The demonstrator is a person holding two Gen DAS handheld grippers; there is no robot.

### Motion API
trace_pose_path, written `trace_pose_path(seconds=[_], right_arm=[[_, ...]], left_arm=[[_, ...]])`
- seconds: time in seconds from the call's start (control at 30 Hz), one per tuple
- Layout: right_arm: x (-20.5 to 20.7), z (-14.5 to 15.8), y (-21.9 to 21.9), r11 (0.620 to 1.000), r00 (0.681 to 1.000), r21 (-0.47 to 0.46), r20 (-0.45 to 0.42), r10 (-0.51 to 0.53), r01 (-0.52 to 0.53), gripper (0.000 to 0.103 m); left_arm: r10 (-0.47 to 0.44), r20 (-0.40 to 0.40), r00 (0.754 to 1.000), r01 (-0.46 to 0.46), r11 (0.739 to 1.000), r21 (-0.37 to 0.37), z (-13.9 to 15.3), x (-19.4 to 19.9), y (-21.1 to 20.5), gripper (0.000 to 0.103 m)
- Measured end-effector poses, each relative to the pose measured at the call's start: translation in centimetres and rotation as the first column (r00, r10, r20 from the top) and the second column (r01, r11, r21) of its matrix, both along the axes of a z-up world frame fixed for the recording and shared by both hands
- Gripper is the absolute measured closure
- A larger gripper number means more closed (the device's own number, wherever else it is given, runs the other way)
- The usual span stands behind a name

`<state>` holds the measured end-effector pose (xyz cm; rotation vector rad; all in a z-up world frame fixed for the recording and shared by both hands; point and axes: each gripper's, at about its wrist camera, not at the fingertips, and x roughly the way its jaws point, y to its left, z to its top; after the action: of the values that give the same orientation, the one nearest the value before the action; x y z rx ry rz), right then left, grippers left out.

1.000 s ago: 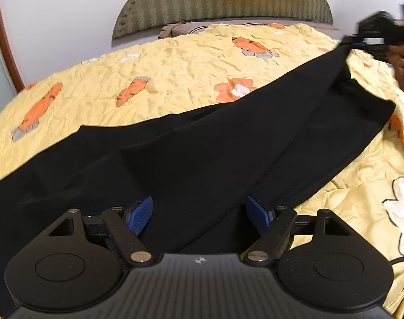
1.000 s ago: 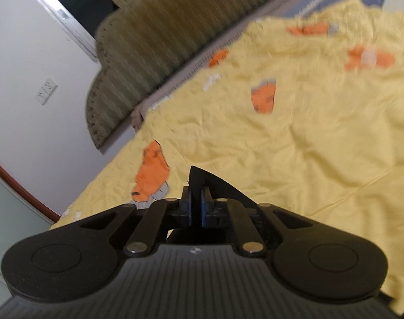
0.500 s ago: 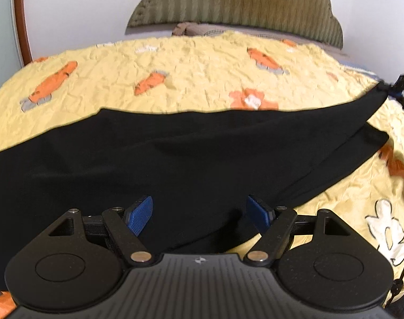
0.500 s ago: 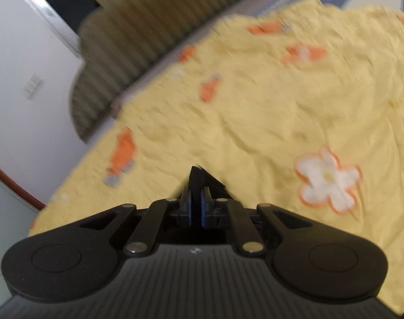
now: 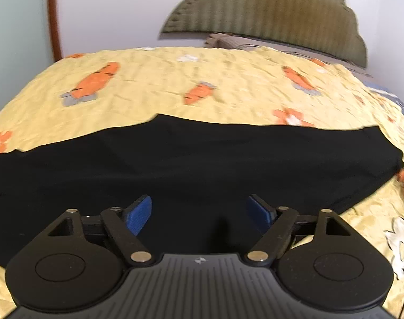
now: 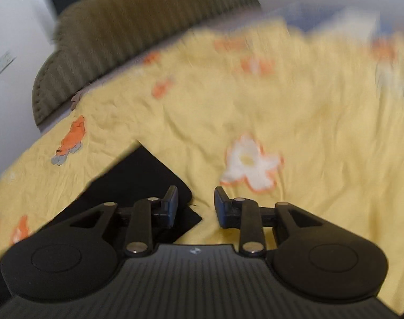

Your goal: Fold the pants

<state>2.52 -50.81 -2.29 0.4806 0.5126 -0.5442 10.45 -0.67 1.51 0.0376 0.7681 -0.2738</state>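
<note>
The black pants (image 5: 191, 159) lie flat across the yellow bedspread (image 5: 202, 85), one leg folded over the other, running from left to right in the left wrist view. My left gripper (image 5: 200, 210) is open and empty, hovering just above the near edge of the pants. In the right wrist view the leg ends of the pants (image 6: 138, 175) lie on the bedspread at the lower left. My right gripper (image 6: 195, 204) is open and empty, just above the corner of the leg ends, its left finger over the cloth.
The bedspread (image 6: 308, 133) has carrot and flower prints. An olive padded headboard (image 5: 271, 18) and a white wall stand behind the bed. A brown-framed door (image 5: 53, 16) is at the far left.
My right gripper has opened and let go of the pant leg end, which now lies flat on the bed. The pants have settled from lifted to flat. My left gripper stays open.
</note>
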Motion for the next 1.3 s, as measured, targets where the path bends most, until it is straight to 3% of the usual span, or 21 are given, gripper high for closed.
trace_pose_path(seconds=[0.03, 0.1, 0.2, 0.27, 0.43, 0.7, 0.87, 0.97, 1.0, 1.1, 1.27, 1.3], right_arm=[[-0.3, 1.1, 1.9, 0.997, 0.997, -0.033, 0.032, 0.065, -0.064, 0.073], [-0.1, 1.8, 5.4, 0.966, 0.963, 0.058, 0.116, 0.243, -0.251, 0.073], [0.5, 0.1, 9.0, 0.815, 0.879, 0.344, 0.282, 0.385, -0.467, 0.074], [1.1, -1.8, 10.7, 0.745, 0.867, 0.448, 0.317, 0.384, -0.494, 0.073], [2.1, -5.1, 11.9, 0.676, 0.894, 0.586, 0.305, 0.327, -0.447, 0.074], [1.6, -5.4, 13.2, 0.697, 0.924, 0.607, 0.239, 0.298, -0.382, 0.077], [2.3, -7.0, 13.8, 0.659, 0.925, 0.649, 0.264, 0.273, -0.380, 0.077], [2.6, -7.2, 14.2, 0.672, 0.934, 0.648, 0.253, 0.253, -0.358, 0.095], [2.3, -7.3, 14.3, 0.670, 0.933, 0.649, 0.254, 0.256, -0.361, 0.096], [0.7, -6.7, 14.3, 0.662, 0.929, 0.652, 0.278, 0.245, -0.370, 0.098], [-0.1, -6.6, 14.0, 0.674, 0.941, 0.657, 0.235, 0.244, -0.339, 0.094], [-0.4, -6.1, 14.0, 0.691, 0.940, 0.638, 0.242, 0.240, -0.341, 0.094]], left_arm=[[0.015, -0.003, 1.000, -0.015, 1.000, -0.007, 0.0, 0.1, 0.4, 0.022], [0.036, -0.025, 0.999, -0.037, 0.999, -0.031, -0.2, 0.4, 1.3, 0.022], [0.039, -0.048, 0.998, -0.043, 0.997, -0.064, -0.3, 0.3, 1.7, 0.022], [0.027, -0.043, 0.999, -0.029, 0.998, -0.061, -0.2, 0.1, 1.6, 0.022], [0.007, -0.021, 1.000, -0.008, 0.999, -0.031, 0.0, -0.4, 0.8, 0.022], [-0.025, -0.033, 0.999, 0.024, 0.999, -0.039, -0.5, -0.6, -0.6, 0.022], [-0.044, -0.051, 0.998, 0.042, 0.999, -0.030, -0.7, -0.7, -1.6, 0.022], [-0.058, -0.042, 0.997, 0.057, 0.998, -0.025, -0.4, -0.8, -2.0, 0.022], [-0.065, -0.038, 0.997, 0.064, 0.998, -0.022, -0.3, -0.8, -2.2, 0.022], [-0.093, -0.026, 0.995, 0.092, 0.995, -0.023, 0.0, -0.4, -3.1, 0.022], [-0.134, -0.038, 0.990, 0.133, 0.990, -0.044, -0.1, 1.0, -6.0, 0.022], [-0.139, -0.034, 0.990, 0.138, 0.990, -0.036, -0.2, 1.2, -6.6, 0.022]])
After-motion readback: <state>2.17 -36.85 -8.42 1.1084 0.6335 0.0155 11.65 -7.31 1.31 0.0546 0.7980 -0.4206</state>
